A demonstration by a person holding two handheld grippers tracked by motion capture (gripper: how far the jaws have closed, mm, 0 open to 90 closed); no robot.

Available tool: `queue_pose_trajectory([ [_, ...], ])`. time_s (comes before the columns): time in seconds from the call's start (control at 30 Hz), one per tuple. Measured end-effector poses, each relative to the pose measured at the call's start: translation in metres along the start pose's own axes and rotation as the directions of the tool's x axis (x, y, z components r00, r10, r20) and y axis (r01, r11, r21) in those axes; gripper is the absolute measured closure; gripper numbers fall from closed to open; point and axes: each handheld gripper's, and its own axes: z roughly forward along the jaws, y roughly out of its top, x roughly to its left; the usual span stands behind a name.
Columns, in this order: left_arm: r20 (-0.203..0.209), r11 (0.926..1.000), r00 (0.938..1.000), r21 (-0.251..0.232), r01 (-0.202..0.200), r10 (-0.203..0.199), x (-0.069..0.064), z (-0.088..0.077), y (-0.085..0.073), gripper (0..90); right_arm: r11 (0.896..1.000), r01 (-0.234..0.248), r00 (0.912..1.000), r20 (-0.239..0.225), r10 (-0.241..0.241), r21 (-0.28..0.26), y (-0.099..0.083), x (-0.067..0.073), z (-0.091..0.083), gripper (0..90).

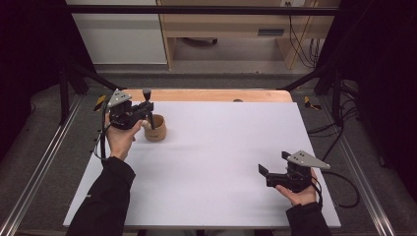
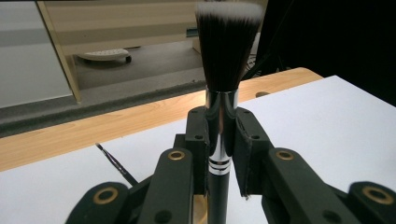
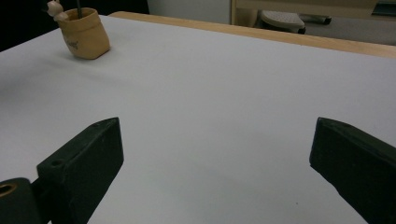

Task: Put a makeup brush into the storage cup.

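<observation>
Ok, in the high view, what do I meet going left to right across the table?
Left hand-held gripper clamped on a makeup brush → tan pot just right of it → bare white tabletop → right hand-held gripper, jaws open with nothing between them.

The white table top [image 1: 211, 162] lies bare between the two hands, giving a wide open lane across its middle. The tan pot [image 1: 155, 129] stands near the far left edge, just beside the left gripper [image 1: 147, 110]; a thin brush [image 2: 114, 164] lies there too.
</observation>
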Motion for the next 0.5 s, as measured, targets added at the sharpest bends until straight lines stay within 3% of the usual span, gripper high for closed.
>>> queue_pose_trajectory([
  [0.5, -0.033, 0.9996, 0.9991, -0.007, 0.026, -0.026, 0.012, 0.019, -0.004, 77.3, 1.000, 0.001, 1.0000, -0.001, -0.001, 0.000, 0.000, 0.000, 0.001, 3.6],
])
